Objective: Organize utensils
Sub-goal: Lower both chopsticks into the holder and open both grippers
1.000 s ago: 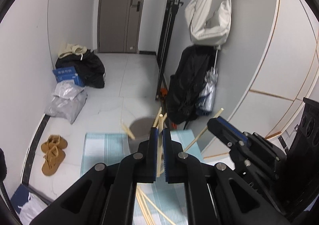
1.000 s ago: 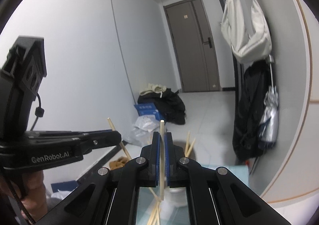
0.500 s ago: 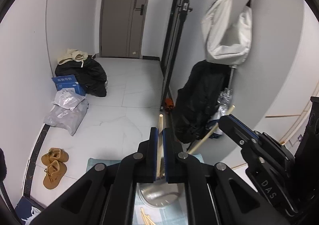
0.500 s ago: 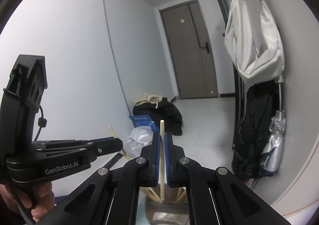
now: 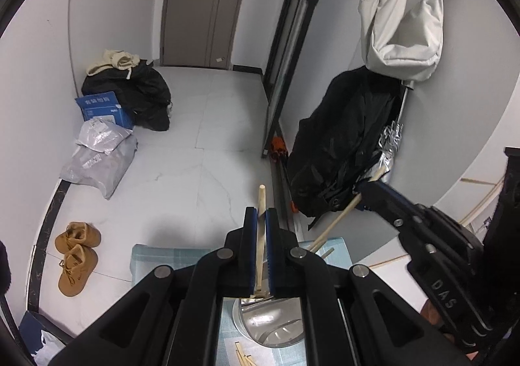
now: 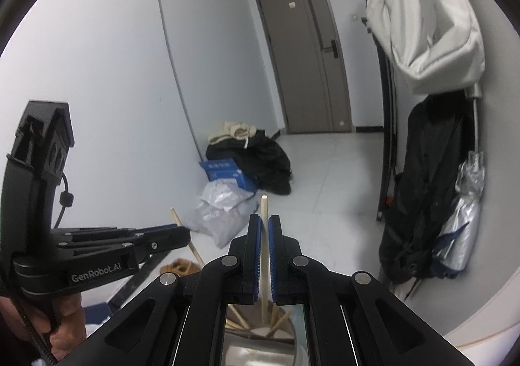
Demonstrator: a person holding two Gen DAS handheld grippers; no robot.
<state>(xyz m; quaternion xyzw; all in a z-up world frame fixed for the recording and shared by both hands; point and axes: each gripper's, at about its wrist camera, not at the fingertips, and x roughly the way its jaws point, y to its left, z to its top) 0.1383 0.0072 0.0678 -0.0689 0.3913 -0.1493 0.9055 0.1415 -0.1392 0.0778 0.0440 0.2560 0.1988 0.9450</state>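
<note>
Left wrist view: we grip two chopsticks, one per gripper.
Our left gripper (image 5: 259, 216) clenches one chopstick (image 5: 261, 203); our right gripper (image 6: 264, 223) clenches another chopstick (image 6: 264, 207) over one metal cup (image 5: 276, 327).

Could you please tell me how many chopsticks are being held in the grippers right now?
2: one chopstick clamped in the left gripper, another chopstick clamped in the right gripper. More lie loose below, partly hidden.

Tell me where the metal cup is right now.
In the left wrist view the metal cup stands on the pale blue mat at bottom centre, right under the left gripper; loose chopsticks lie on the mat just below it in the picture.
</note>
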